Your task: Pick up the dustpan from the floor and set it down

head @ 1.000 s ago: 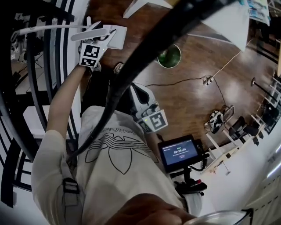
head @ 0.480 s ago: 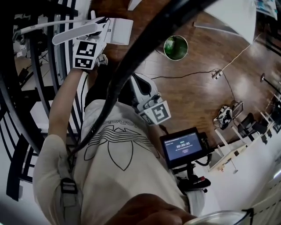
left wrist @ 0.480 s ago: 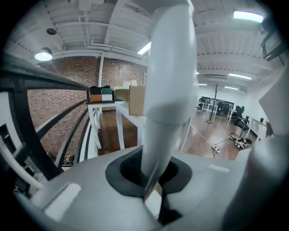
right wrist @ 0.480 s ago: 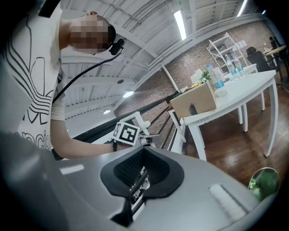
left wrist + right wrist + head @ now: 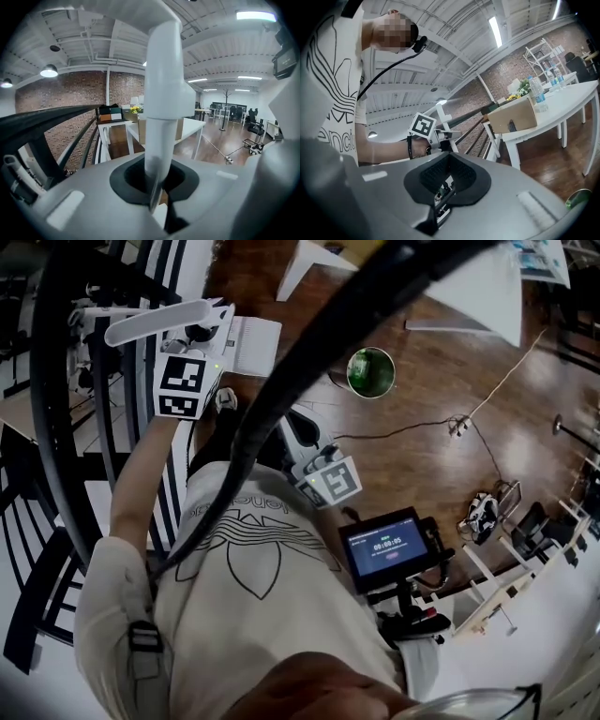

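- One dark wooden floor [image 5: 450, 362] lies below you, with a round green bin [image 5: 371, 371] standing on it and a thin cable [image 5: 394, 413] trailing across the boards.
- White worktops [image 5: 469, 287] stand at the far side; one carries a cardboard box [image 5: 513, 117] and bottles [image 5: 537, 96], with a brick wall [image 5: 70, 101] behind.
- A black railing [image 5: 56, 427] curves along your left.
- The dustpan [image 5: 164, 320] is all white, a long straight handle with a flat pan at one end, and it is up off the floor beside the railing.
- Your left gripper [image 5: 157, 187] has its jaws pinching the handle, which stands upright between them.
- Your right gripper [image 5: 443, 187] is close in front of your body, jaws pressed together with nothing between them.
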Demonstrator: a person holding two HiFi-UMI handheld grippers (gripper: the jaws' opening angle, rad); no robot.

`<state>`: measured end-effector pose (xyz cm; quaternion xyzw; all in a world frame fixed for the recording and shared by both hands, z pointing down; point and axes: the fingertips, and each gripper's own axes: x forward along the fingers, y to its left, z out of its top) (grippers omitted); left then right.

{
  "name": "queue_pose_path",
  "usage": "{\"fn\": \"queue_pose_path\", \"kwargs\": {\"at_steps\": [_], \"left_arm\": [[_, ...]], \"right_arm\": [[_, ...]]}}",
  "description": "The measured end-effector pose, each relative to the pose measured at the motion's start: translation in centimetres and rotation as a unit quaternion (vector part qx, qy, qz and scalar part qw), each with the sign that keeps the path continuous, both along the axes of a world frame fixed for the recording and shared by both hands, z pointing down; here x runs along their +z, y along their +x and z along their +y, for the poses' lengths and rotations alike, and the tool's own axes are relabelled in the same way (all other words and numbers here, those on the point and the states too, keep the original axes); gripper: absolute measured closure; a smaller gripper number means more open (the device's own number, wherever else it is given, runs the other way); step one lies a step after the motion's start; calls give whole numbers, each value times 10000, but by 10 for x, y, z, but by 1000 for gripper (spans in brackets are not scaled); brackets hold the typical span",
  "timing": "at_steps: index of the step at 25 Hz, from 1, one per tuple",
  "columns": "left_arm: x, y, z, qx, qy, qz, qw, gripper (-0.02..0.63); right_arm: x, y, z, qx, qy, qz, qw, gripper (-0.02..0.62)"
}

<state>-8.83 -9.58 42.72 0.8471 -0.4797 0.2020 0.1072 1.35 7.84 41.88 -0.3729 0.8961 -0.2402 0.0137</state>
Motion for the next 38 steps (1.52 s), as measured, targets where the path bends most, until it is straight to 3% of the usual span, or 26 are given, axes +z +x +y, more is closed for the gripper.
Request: {"fn": "queue_pose_path", "kwargs": {"at_steps": [9, 15, 21, 22, 24, 27, 30, 31, 32, 33, 36, 38], "left_arm": [[100, -4, -18, -66, -57, -56, 9999, 560], [177, 3, -20, -112, -456, -120, 9988, 560], [222, 9, -16, 156, -683, -383, 9968, 556], [225, 9, -18, 204, -725, -459, 9961, 533], [223, 3, -22, 29, -805, -601, 9949, 315], [206, -22, -10, -656, -693, -654, 9933, 264], [179, -62, 22, -1333, -257, -835, 9872, 288], [171, -72, 38, -1467, -184, -827, 9855, 363], [164, -76, 57, -1495, -210, -731, 9858, 503], [158, -73, 76, -1404, -326, -551, 9880, 583], [130, -44, 120, -724, -750, 273, 9942, 585], [96, -28, 130, -367, -739, 707, 9941, 586]], "right_arm": [[24, -1, -1, -131, -223, 299, 9992, 594], [33, 17, 6, 76, -383, 415, 9984, 594], [35, 18, 13, 97, -399, 411, 9983, 594], [34, 17, 12, 84, -376, 409, 9984, 594], [32, 16, 8, 81, -311, 366, 9988, 594], [28, 13, 4, 84, -262, 414, 9988, 594], [16, 1, -10, -5, 57, 489, 9988, 595], [12, -3, -14, -48, 168, 482, 9987, 595], [8, -4, -16, -75, 258, 475, 9985, 595], [6, -4, -18, -90, 329, 472, 9983, 595], [0, -4, -21, -129, 485, 443, 9978, 595], [-10, -9, -26, -196, 599, 422, 9971, 595]]}}
